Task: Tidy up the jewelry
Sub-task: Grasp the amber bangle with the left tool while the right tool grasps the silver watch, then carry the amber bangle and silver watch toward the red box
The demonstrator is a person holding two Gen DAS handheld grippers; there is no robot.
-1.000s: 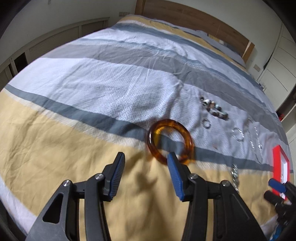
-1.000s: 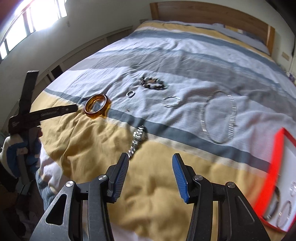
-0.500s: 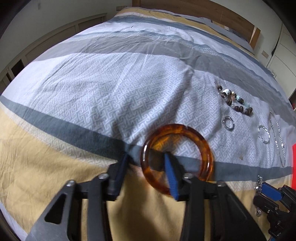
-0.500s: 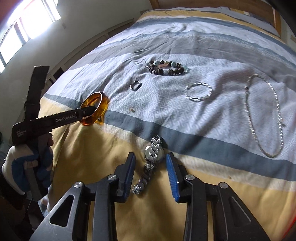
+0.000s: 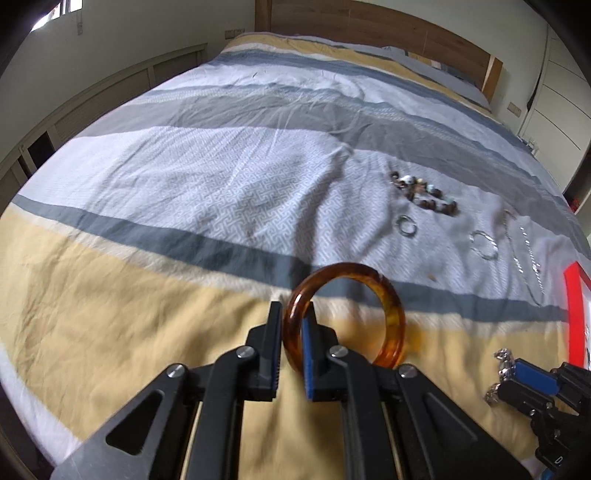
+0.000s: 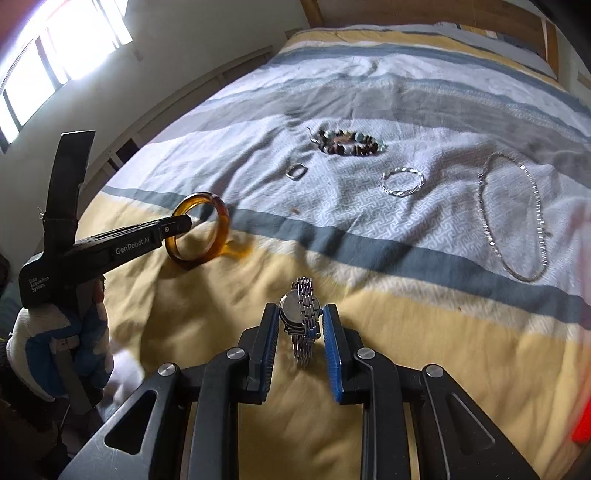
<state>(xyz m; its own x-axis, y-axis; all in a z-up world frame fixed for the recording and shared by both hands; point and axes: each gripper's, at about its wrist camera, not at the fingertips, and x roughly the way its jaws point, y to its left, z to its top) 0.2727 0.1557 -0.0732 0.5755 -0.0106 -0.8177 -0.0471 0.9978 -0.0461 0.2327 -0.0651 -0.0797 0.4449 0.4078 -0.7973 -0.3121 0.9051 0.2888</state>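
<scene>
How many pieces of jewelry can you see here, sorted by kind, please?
Bangles and bracelets: 3 (amber bangle, beaded bracelet, twisted silver bracelet)
Watches: 1 (silver watch)
Rings: 1 (silver ring)
Necklaces: 1 (silver chain necklace)
Total: 6

1. I am working in a home bedroom, over a large made bed (image 5: 221,192).
2. Its cover carries broad yellow, white and grey stripes.
3. A wooden headboard (image 5: 369,27) stands at the far end against a pale wall.
4. Low wooden panelling (image 5: 110,107) runs along the left side.
5. White wardrobe doors (image 5: 557,103) stand at right.
6. A bright window (image 6: 55,48) lights the room.
</scene>
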